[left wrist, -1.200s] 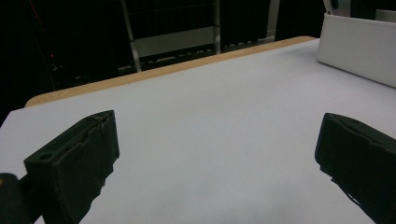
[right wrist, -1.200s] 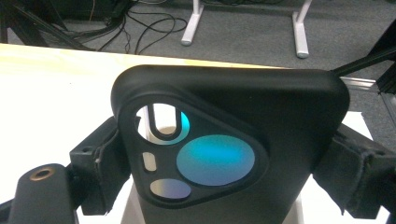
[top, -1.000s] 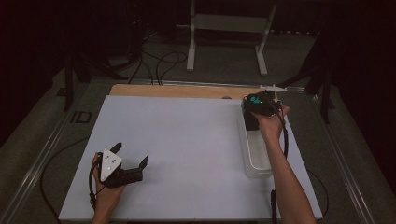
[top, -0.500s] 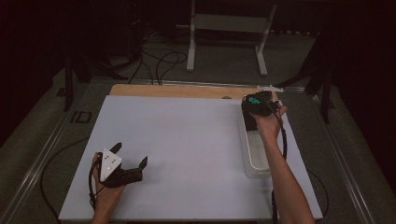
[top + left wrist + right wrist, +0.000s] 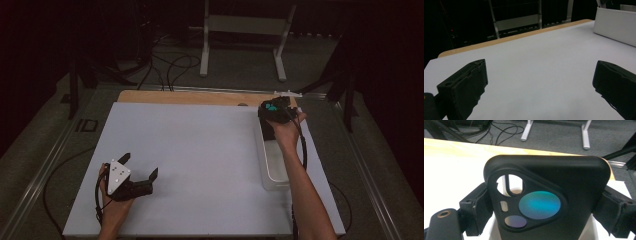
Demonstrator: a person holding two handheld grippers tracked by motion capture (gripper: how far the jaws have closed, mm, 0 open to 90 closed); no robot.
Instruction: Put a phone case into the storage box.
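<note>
Barely anything has moved: left gripper still rests lower left, jaws wide, empty. Right gripper stays clamped on phone case above tray, upper right. Case looks light, flexible, smooth; side edges grip best.

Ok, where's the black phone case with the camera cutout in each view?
High view: the black phone case with the camera cutout sits upper right, held in the right hand-held gripper over the white rectangular bin.
Right gripper view: it stands centre, clamped between the two jaws.
Left gripper view: not in it.
Shared landmark: the table's light wooden far edge.
</note>
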